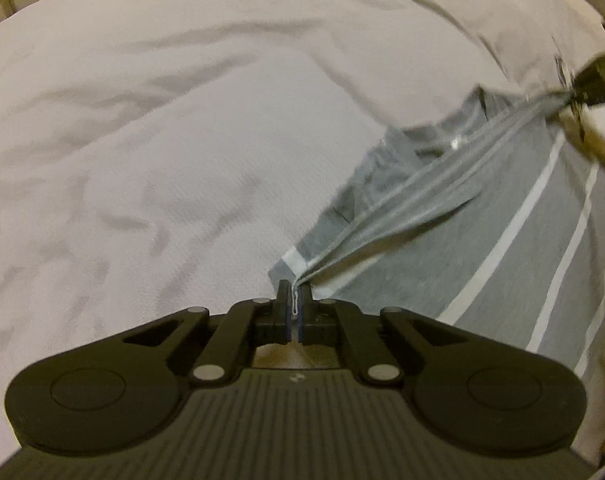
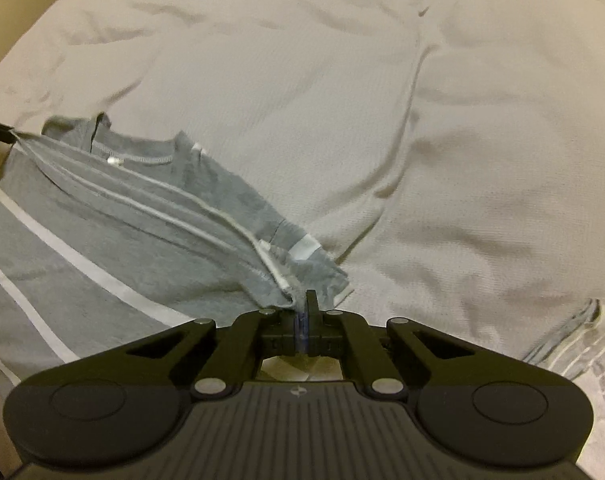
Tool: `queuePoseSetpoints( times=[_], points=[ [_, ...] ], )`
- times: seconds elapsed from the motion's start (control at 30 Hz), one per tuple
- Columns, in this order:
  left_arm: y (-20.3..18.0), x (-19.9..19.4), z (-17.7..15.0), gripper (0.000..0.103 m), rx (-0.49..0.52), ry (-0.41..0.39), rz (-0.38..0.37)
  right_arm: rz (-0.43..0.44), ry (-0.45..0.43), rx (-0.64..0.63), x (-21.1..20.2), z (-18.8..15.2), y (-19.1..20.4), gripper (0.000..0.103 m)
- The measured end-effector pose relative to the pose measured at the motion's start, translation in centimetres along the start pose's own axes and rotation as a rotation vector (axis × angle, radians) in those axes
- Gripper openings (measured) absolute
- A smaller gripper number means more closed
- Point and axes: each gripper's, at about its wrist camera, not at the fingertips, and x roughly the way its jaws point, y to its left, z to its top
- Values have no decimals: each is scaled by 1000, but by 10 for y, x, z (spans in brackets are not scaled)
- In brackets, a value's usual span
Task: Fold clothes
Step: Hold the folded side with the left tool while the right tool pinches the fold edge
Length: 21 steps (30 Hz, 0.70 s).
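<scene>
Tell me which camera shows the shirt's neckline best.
The right wrist view. There the grey striped shirt's neckline lies in full view, its stitched rim curving above the folded edge. The left wrist view shows only part of it, partly hidden behind the stretched edge held between both grippers.

A wrinkled white bedsheet (image 2: 342, 100) fills most of both views. A striped fabric (image 2: 582, 344) lies at four o'clock.
</scene>
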Motion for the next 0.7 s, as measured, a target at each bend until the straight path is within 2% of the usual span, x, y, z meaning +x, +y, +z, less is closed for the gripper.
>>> queuePoseSetpoints(
  times=[0.37,0.7],
  points=[
    [22,15,3,0,-131,13,4,-6,-1,155,20,26,-21,0],
    [31,24,7,0,-150,8,8,-15,11,206,39,31,-27,0]
  ],
)
